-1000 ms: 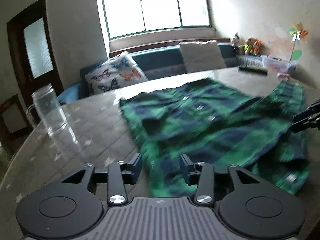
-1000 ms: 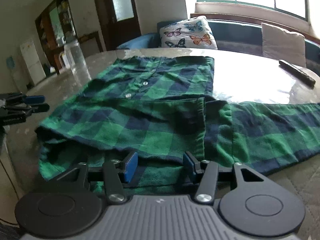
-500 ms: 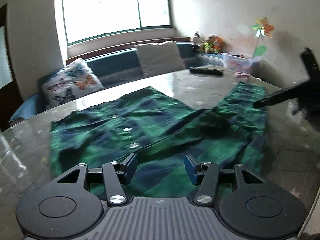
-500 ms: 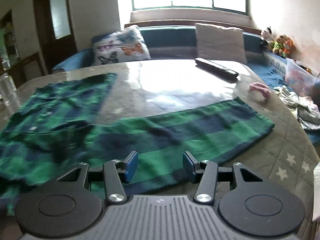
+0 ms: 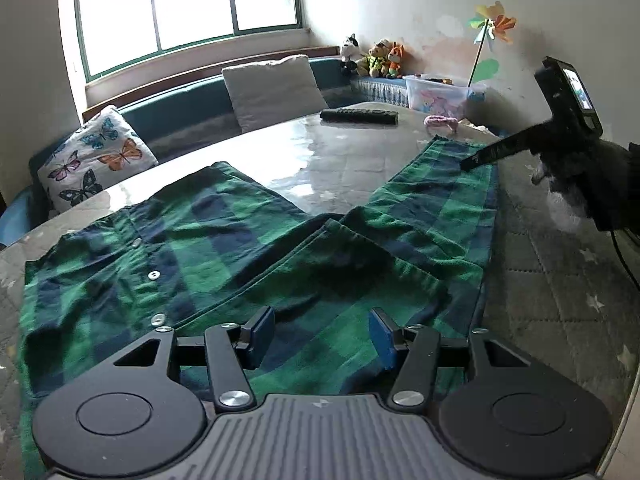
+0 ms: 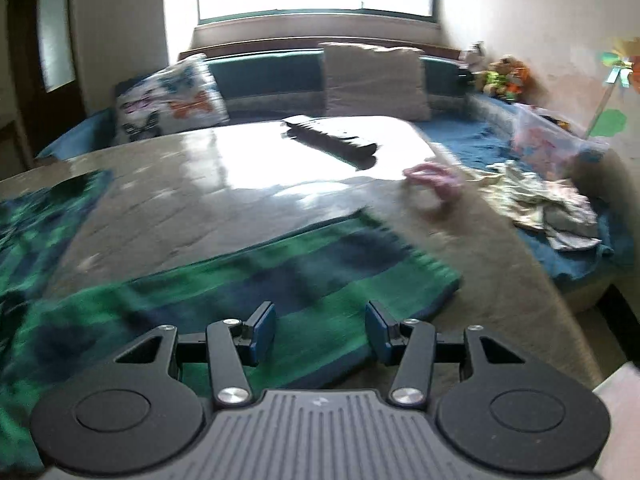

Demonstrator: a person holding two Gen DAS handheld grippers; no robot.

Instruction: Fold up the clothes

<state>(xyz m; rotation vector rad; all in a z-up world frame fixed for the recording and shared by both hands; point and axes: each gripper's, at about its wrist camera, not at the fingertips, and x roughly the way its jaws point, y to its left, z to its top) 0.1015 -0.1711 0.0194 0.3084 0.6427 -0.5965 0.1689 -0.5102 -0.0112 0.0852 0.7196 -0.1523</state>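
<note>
**Plaid shirt flat on table, both grippers empty**

Green/navy plaid shirt [image 5: 248,264] lies spread on the table [image 5: 344,160], button placket at 9 o'clock in the left wrist view, one sleeve [image 5: 444,200] running out toward 1 o'clock. Right wrist view is motion-blurred; the sleeve end [image 6: 320,272] sits just ahead of the fingers.

Left gripper [image 5: 322,332]: jaws wide, nothing between them, over the shirt's near edge. Right gripper [image 6: 320,328]: jaws wide, empty, over the sleeve. From the left wrist view the right gripper [image 5: 480,156] shows at 2 o'clock, tips at the sleeve end; contact unclear.

No legible writing or brands anywhere.

Around: black remote [image 5: 360,115] at 12 o'clock on the far table edge, small pink item [image 5: 440,122] beside it. Behind the table a bench with butterfly cushion [image 5: 96,164] at 10 o'clock and grey cushion [image 5: 274,86]. Plush toys [image 5: 372,58], clear storage box [image 5: 440,96] and paper pinwheel [image 5: 494,24] at 1 o'clock. Crumpled clothes [image 6: 540,204] lie on the bench at 2 o'clock in the right wrist view.
</note>
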